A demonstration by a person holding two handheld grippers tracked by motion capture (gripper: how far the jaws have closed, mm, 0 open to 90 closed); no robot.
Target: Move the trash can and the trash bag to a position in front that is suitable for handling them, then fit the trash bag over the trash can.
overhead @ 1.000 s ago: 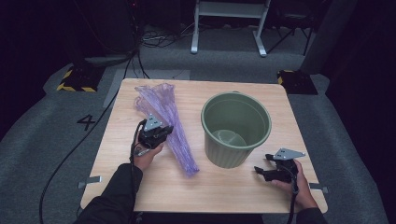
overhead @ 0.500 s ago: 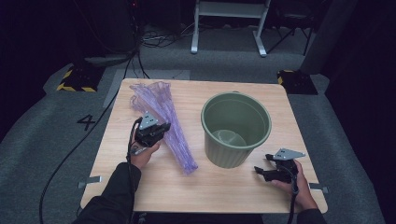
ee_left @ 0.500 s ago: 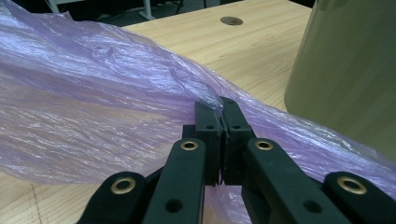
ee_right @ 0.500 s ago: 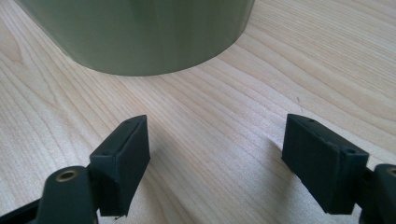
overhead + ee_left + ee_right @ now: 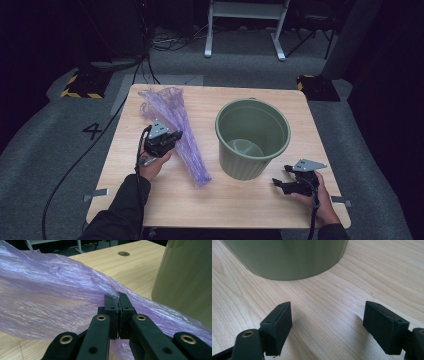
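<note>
A long crumpled purple plastic bag (image 5: 175,130) lies on the wooden table (image 5: 225,200), left of an empty green bucket (image 5: 252,137). My left gripper (image 5: 170,139) sits at the bag's middle, and in the left gripper view its jaws are pressed together on a fold of the purple bag (image 5: 62,290), left gripper (image 5: 118,296). The bucket's wall (image 5: 185,275) stands just right of it. My right gripper (image 5: 280,184) rests low near the table's front right, by the bucket's base. Its jaws stand wide apart with bare wood between them, right gripper (image 5: 328,317), and the bucket's wall (image 5: 287,257) is close ahead.
A cable hole (image 5: 123,253) shows in the tabletop beyond the bag. Grey carpet surrounds the table, with a white frame (image 5: 245,25) and yellow-black blocks (image 5: 80,85) on the floor behind. Bare wood runs along the front edge between the two hands.
The left gripper has shifted slightly toward the left with the bag's fold in its jaws. The right gripper has kept still.
</note>
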